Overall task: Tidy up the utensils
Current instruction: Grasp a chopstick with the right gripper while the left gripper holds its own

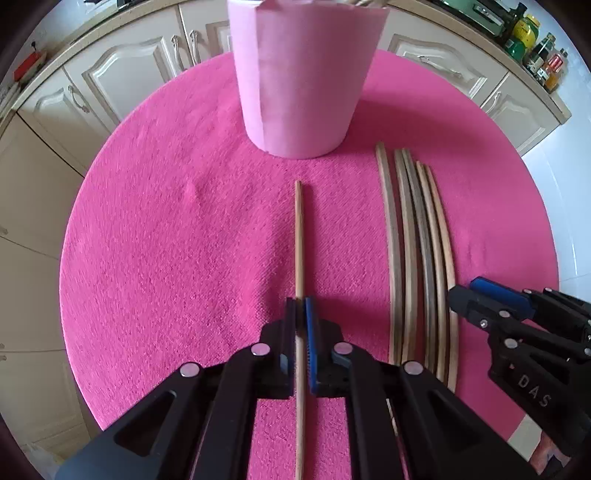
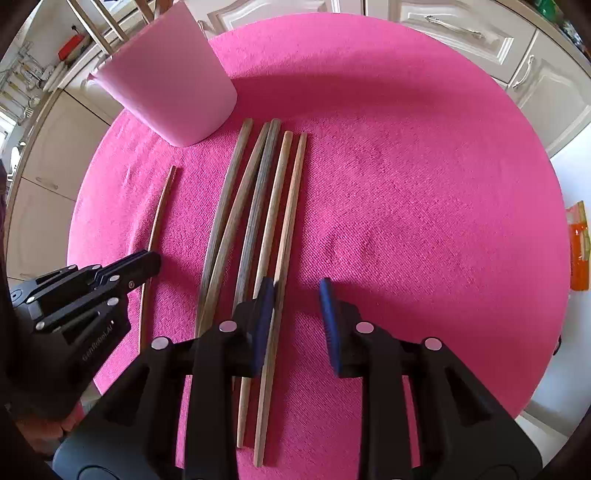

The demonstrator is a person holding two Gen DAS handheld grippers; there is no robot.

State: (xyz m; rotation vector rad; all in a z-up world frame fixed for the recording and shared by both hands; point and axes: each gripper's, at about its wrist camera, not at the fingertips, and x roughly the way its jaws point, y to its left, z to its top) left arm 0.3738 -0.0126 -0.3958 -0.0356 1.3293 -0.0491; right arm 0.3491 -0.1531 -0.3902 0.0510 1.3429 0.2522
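A single light wooden chopstick [image 1: 299, 240] lies on the round pink mat [image 1: 166, 240], pointing at the pale pink cup [image 1: 303, 81]. My left gripper [image 1: 301, 306] is shut on it near its close end. Several more chopsticks [image 2: 255, 192] lie side by side to the right of it. My right gripper [image 2: 296, 286] hovers over the near part of that row, jaws apart. The rightmost chopstick [image 2: 293, 192] runs between them, beside the left pad. In the right wrist view the cup [image 2: 173, 85] stands at the upper left, and the left gripper [image 2: 151, 258] holds the lone chopstick [image 2: 159, 214].
Wooden stick ends poke out of the cup's top [image 2: 96, 22]. Cream kitchen cabinets [image 1: 122, 74] ring the table behind. Bottles [image 1: 532, 40] stand on the counter at the far right. An orange object [image 2: 578, 251] sits off the mat's right edge.
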